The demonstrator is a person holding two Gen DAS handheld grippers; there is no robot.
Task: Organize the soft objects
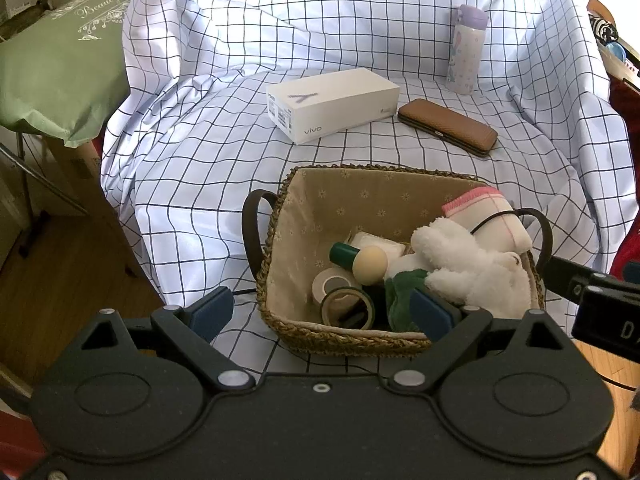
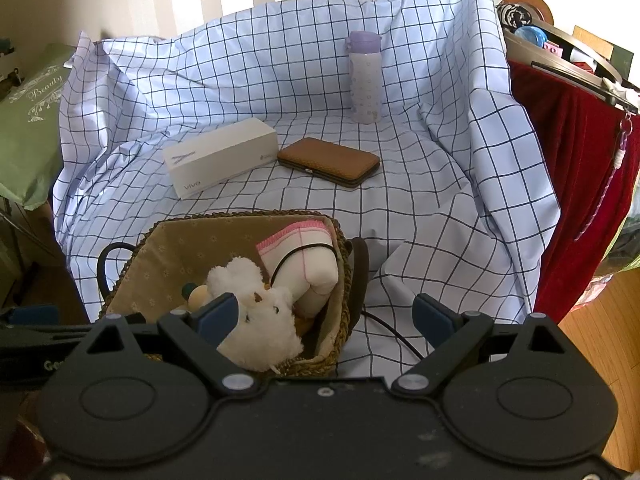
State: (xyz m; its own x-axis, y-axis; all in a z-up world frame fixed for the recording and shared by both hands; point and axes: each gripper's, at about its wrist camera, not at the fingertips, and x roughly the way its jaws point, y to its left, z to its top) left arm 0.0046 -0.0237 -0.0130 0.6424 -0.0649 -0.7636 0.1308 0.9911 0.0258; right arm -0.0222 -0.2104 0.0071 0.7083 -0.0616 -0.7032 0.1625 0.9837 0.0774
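Woven of straw, the basket (image 1: pixel 344 340) is set on the checked cloth (image 1: pixel 200 184), and a white plush toy (image 1: pixel 476 276) (beside a pink-trimmed sock (image 1: pixel 500 216)) is held inside it. Both the left gripper (image 1: pixel 324 314) and the right gripper (image 2: pixel 326 318) are spread wide, with nothing pinched.

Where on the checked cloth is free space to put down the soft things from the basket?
The widest bare cloth lies right of the basket, below the brown case. Another patch lies left of the basket, below the white box. The middle is crowded: box and case lie close together, the bottle behind them. The basket is full.
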